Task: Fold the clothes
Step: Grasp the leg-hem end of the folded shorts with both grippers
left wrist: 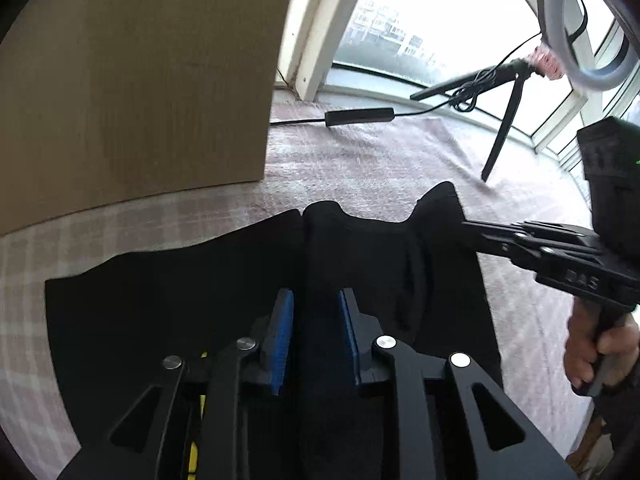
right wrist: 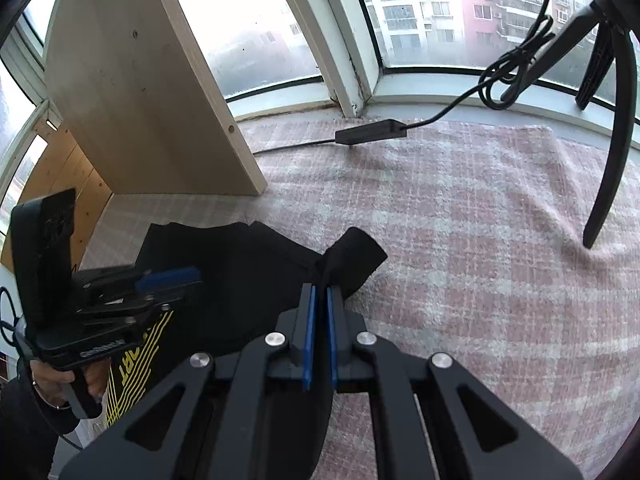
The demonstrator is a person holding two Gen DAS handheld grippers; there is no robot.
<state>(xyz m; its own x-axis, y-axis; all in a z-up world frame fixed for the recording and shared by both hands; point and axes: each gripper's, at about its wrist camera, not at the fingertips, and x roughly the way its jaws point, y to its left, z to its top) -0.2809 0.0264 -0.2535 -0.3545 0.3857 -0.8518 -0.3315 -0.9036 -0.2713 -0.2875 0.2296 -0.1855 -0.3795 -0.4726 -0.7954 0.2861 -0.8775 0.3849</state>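
Note:
A black garment (left wrist: 224, 280) with yellow print (right wrist: 134, 356) lies partly on a pink plaid cloth (right wrist: 460, 220). My left gripper (left wrist: 316, 300) is shut on a raised fold of the black fabric, which runs between its blue pads (left wrist: 282, 328). In the right wrist view my left gripper (right wrist: 176, 276) sits at the garment's left side. My right gripper (right wrist: 321, 296) is shut on a corner of the garment (right wrist: 352, 256), lifted off the cloth. In the left wrist view my right gripper (left wrist: 470, 228) grips the garment's right edge.
A wooden panel (right wrist: 140, 92) stands on the cloth at the back left. A black cable with an inline box (right wrist: 370, 132) runs along the window sill. A tripod leg (right wrist: 608, 168) and a ring light (left wrist: 592, 52) stand at the right.

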